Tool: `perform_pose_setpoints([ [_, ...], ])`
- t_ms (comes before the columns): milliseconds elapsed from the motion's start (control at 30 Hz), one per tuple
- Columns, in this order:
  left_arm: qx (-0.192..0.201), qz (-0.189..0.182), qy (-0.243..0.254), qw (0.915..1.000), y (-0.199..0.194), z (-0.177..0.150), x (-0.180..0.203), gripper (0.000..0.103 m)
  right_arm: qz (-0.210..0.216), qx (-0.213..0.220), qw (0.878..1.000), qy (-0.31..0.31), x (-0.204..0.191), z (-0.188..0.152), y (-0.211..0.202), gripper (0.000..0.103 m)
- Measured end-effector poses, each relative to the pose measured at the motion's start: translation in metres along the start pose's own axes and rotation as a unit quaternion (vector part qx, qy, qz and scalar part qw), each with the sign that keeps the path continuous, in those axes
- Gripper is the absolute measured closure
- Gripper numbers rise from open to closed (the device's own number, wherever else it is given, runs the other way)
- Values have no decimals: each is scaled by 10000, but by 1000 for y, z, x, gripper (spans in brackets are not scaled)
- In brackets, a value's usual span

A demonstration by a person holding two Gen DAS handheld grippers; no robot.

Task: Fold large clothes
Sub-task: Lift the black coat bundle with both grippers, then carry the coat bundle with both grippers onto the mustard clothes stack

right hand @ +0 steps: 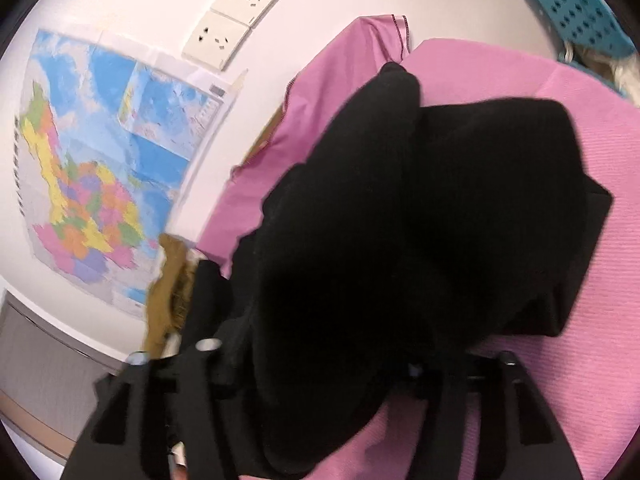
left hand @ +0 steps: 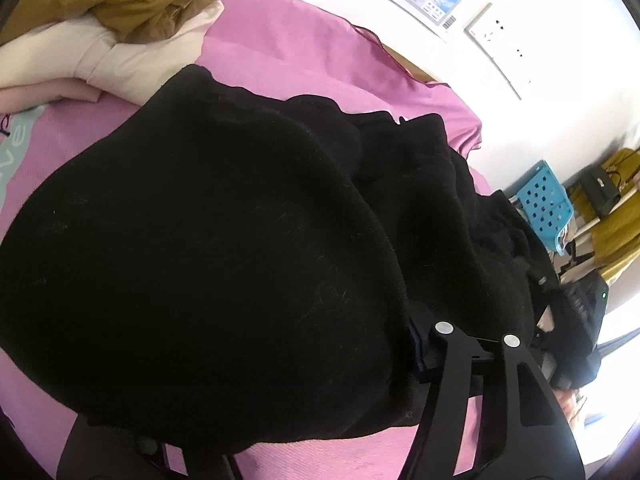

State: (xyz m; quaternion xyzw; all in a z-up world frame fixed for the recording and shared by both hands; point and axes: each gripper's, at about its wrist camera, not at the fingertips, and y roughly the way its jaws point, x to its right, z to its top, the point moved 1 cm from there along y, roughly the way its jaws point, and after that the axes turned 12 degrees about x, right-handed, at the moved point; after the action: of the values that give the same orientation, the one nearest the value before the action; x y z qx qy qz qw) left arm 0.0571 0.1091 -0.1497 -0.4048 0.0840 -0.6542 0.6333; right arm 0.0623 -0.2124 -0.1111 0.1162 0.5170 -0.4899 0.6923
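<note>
Left claw point(left hand: 276, 392) and right claw point(right hand: 320, 380) each straddle the near hem of the bulky black knitted garment point(left hand: 224, 240) on the pink bed sheet point(left hand: 288, 48), grip uncertain; bite both layers evenly before folding.

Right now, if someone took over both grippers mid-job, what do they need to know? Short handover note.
Left gripper: the black garment is bunched between its fingers. Whether the pads press on it is hidden.
Right gripper: same, the garment fills the gap and the grip is unclear.
Garment: heaped on the pink sheet, rumpled and not flat. The tan and white clothes are piled at the far corner.
Done: no neat fold visible yet.
Left: confirm both grips, spread it out, fold.
</note>
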Motion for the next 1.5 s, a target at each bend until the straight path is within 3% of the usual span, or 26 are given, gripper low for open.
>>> perform_pose_setpoints([
  [33,-12,-28,-15,10000,0,1,-1,43,-51,-32,9999,-87,-5,0,3,40],
  [67,-19,-45,-22,10000,-1,1,-2,44,-128,-32,9997,-212,-8,-1,5,49],
  [100,-28,-69,-33,10000,-1,2,-3,44,-145,-34,9994,-328,-11,-3,7,68],
  [200,-87,-189,-43,9998,-3,7,-4,52,153,-120,9997,-165,-14,0,9,78],
  [367,-3,-512,116,9986,-22,37,6,64,831,-31,9955,-458,-60,16,-6,81],
  [600,691,-941,490,9920,-81,133,31,66,1754,240,9756,-1303,-179,51,-5,81],
  [767,1480,-855,675,9830,-138,213,23,67,2461,393,9548,-1620,-272,69,20,81],
  [900,2256,-410,840,9697,-191,277,-5,66,3093,336,9352,-1690,-350,69,63,81],
  [1033,2888,-20,874,9534,-239,336,-60,65,3704,229,9123,-1733,-419,50,118,81],
  [1167,3230,527,480,9437,-250,358,-160,64,3876,-367,9065,-1634,-445,-9,193,81],
  [1233,3232,944,200,9414,-238,348,-220,62,3644,-919,9116,-1663,-436,-49,233,82],
  [1300,2810,1404,-241,9491,-203,327,-293,62,3183,-1662,9169,-1742,-410,-101,276,82],
  [1367,2227,1476,-812,9602,-170,298,-350,62,2736,-2303,9181,-1709,-380,-141,307,81],
  [1400,2147,1482,-942,9608,-162,288,-365,62,2646,-2514,9168,-1621,-366,-154,315,79],
  [1467,2345,1213,-1173,9574,-160,268,-383,48,2716,-2558,9125,-1677,-358,-157,312,76],
  [1500,2414,1196,-1193,9556,-162,266,-385,45,2741,-2582,9088,-1796,-360,-155,305,69],
])
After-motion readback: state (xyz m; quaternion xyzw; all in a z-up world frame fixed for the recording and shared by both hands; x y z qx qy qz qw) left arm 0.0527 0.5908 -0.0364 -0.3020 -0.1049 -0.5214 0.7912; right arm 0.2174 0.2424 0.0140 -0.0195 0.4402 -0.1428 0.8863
